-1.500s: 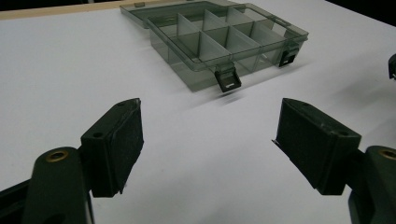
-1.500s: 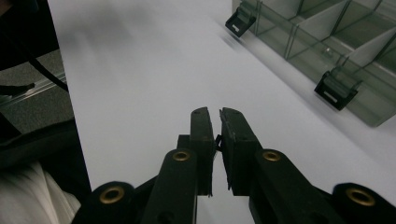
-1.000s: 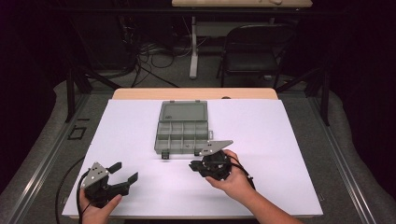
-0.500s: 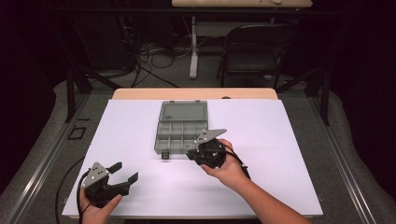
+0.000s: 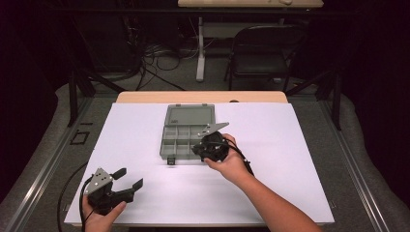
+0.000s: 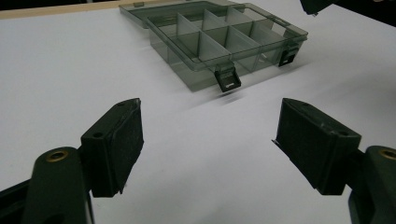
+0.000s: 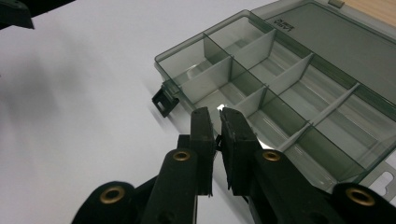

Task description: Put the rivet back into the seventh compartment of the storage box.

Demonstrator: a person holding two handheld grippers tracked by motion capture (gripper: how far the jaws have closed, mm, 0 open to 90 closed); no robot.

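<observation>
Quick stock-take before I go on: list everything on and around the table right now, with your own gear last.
Compartment organizer box: one, smoky grey translucent, open with lid laid flat behind, compartments look empty, table centre.
Latches: two, black, on the box's near edge.
White sheet: one, covering the table.
Wooden table: one, tan edge showing at the far side.
Folding chair: one, black, beyond the table.
Left gripper: black, jaws wide open, near-left corner.
Right gripper: black, jaws nearly together, tips over the box's near compartments.

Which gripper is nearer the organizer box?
Right. The right gripper is at the organizer box, jaws nearly closed over its front edge. The left gripper sits open near the table's front-left, well apart from it.
</observation>
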